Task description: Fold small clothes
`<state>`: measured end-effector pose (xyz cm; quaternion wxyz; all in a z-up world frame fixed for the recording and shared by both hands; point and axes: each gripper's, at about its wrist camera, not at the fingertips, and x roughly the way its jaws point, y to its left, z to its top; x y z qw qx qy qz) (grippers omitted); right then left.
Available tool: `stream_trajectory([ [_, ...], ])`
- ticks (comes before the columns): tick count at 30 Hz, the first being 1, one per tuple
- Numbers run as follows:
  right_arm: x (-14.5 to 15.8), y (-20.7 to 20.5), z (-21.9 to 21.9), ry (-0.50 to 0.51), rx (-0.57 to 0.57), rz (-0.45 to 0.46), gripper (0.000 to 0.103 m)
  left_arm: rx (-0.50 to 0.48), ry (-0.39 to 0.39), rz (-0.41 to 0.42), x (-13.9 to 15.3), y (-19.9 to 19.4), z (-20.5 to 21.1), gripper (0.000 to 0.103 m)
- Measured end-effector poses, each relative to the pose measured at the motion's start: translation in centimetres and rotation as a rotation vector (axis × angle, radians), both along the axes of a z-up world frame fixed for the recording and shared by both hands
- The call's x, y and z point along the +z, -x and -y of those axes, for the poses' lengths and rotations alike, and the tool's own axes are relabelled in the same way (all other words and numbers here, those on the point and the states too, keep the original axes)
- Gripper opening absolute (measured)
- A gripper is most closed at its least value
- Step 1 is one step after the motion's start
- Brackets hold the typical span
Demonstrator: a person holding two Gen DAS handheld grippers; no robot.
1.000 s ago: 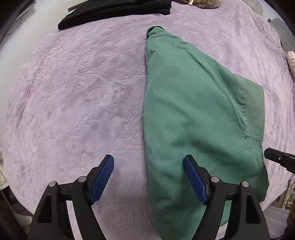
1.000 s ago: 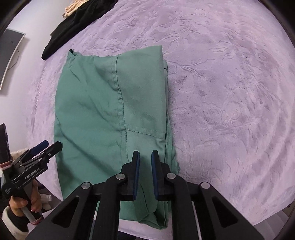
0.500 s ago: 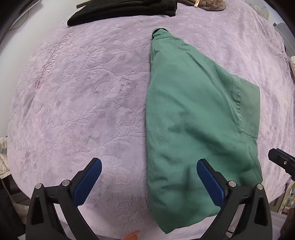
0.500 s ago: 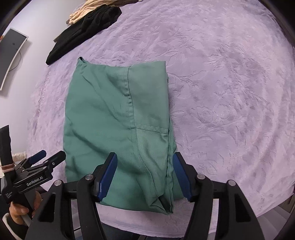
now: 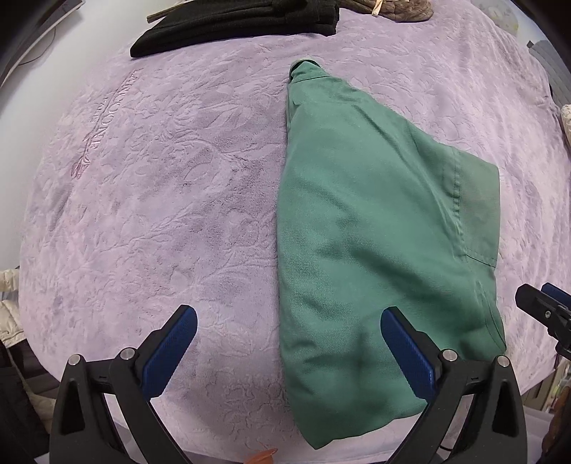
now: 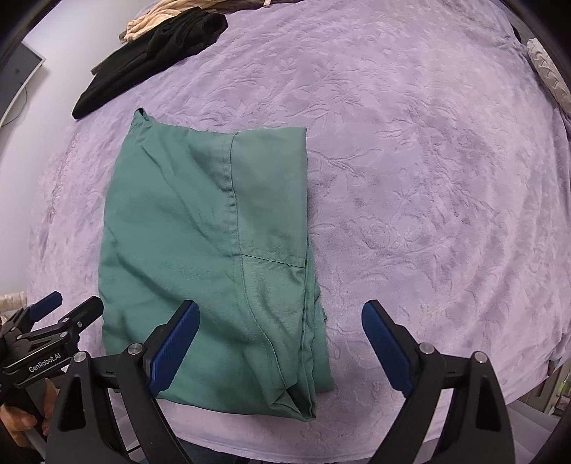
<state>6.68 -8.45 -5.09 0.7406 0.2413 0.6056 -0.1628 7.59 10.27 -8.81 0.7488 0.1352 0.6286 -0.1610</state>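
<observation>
A green garment (image 5: 371, 228) (image 6: 207, 250) lies folded flat on the purple blanket (image 5: 160, 185) (image 6: 428, 178). My left gripper (image 5: 289, 349) hangs open above its near left edge, pads clear of the cloth. My right gripper (image 6: 280, 342) hovers over the garment's near right corner; its jaws are opening and nothing is pinched between the blue pads. The right gripper's tip (image 5: 546, 310) shows at the right edge of the left wrist view. At the lower left of the right wrist view a hand holds the left gripper (image 6: 53, 317).
A black garment (image 5: 235, 25) (image 6: 150, 53) lies at the blanket's far side, with a brownish cloth (image 5: 396, 7) and beige cloth (image 6: 157, 21) beside it. The blanket's near edge drops off just below the green garment. A pale object (image 6: 546, 67) sits at far right.
The right gripper's jaws went from nearly shut on the garment's corner to wide apart, letting the cloth go. The left jaws widened too. Both grippers drew back slightly from the garment.
</observation>
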Motion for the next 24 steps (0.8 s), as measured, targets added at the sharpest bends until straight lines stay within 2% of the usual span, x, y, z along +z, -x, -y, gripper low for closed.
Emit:
stream_trajectory([
  [24,0.01,0.24,-0.21,0.003,-0.002,0.000,0.094,-0.008,-0.008,0.006,0.05,0.21,0.46,0.103],
])
